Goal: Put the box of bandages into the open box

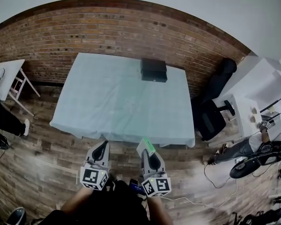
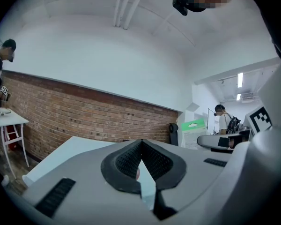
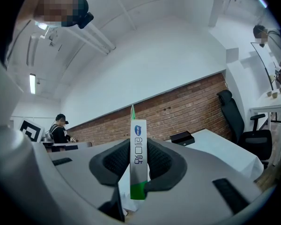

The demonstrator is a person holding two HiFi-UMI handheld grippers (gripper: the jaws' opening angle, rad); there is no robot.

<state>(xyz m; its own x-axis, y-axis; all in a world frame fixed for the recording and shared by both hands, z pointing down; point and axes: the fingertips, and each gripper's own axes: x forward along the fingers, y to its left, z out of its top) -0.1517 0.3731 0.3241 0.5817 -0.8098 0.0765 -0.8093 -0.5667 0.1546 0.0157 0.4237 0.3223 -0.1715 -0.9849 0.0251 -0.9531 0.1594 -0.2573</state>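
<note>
The box of bandages [image 3: 138, 158], a thin white carton with a green end, stands upright on its edge between the pads of my right gripper [image 3: 138, 150], which is shut on it. From above, the bandage box [image 1: 145, 146] and right gripper [image 1: 149, 152] hover over the floor just short of the table's near edge. A black box [image 1: 153, 70] sits at the far side of the table [image 1: 107, 102]; the same black box [image 3: 182, 137] appears ahead in the right gripper view. My left gripper [image 1: 101, 149] hangs beside the right one, and its jaws [image 2: 141, 159] are shut with nothing in them.
A pale teal cloth covers the table, which stands against a brick wall [image 1: 107, 27]. A black office chair [image 1: 211, 118] stands at the table's right. A small white table [image 1: 9, 76] stands left. People stand at both sides of the room. Cables [image 1: 210, 172] lie on the wooden floor.
</note>
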